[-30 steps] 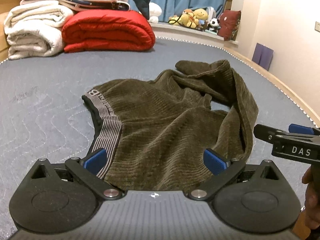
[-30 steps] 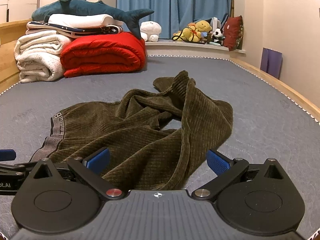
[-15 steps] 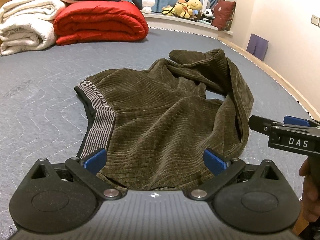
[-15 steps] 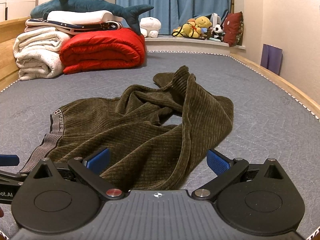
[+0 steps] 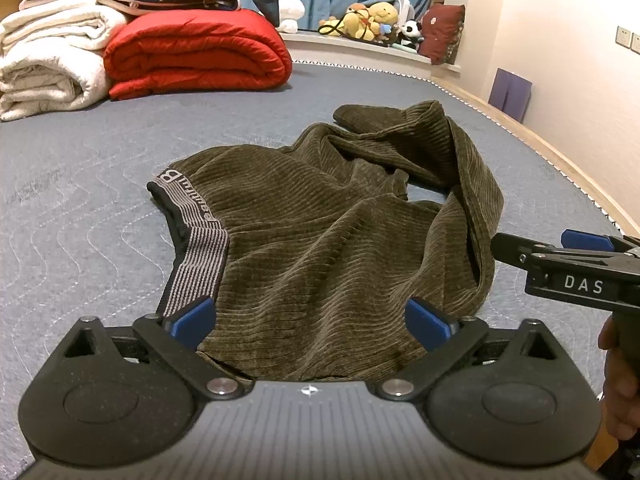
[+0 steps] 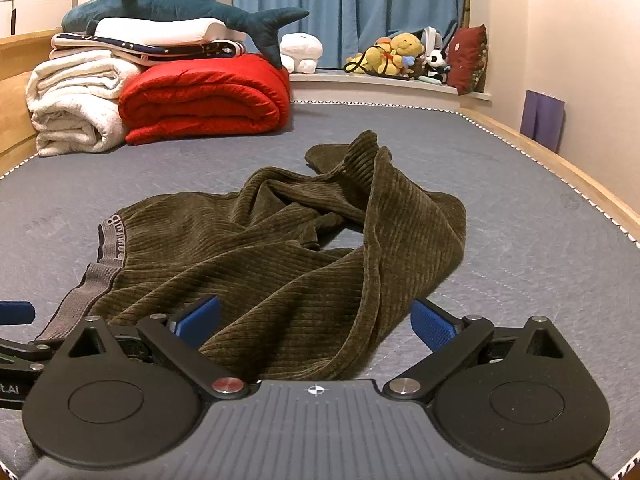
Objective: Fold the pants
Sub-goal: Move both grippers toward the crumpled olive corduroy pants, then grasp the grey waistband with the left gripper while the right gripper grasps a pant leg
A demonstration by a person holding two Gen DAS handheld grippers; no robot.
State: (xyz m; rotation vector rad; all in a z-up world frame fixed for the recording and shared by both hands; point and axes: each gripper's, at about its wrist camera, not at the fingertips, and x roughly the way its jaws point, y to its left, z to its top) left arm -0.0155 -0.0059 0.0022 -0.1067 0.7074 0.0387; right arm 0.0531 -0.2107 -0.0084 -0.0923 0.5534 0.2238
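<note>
Olive-brown corduroy pants (image 5: 320, 232) lie crumpled on the grey quilted bed, striped waistband (image 5: 200, 248) at the left, legs bunched toward the far right. They also show in the right wrist view (image 6: 280, 264). My left gripper (image 5: 310, 320) is open, its blue pads straddling the near edge of the pants by the waistband. My right gripper (image 6: 316, 324) is open over the near hem of the folded-over leg. The right gripper also shows in the left wrist view (image 5: 568, 264), at the right beside the pants.
A red rolled duvet (image 5: 200, 56), white folded blankets (image 5: 48, 56) and a plush shark (image 6: 180, 12) are piled at the far left. Stuffed toys (image 6: 400, 56) sit on the window ledge. The bed's wooden edge (image 5: 560, 164) runs along the right by the wall.
Both grippers shifted slightly over the near edge of the pants; the left view tilted down, then back up. The pants lie unchanged and both grippers stay open.
</note>
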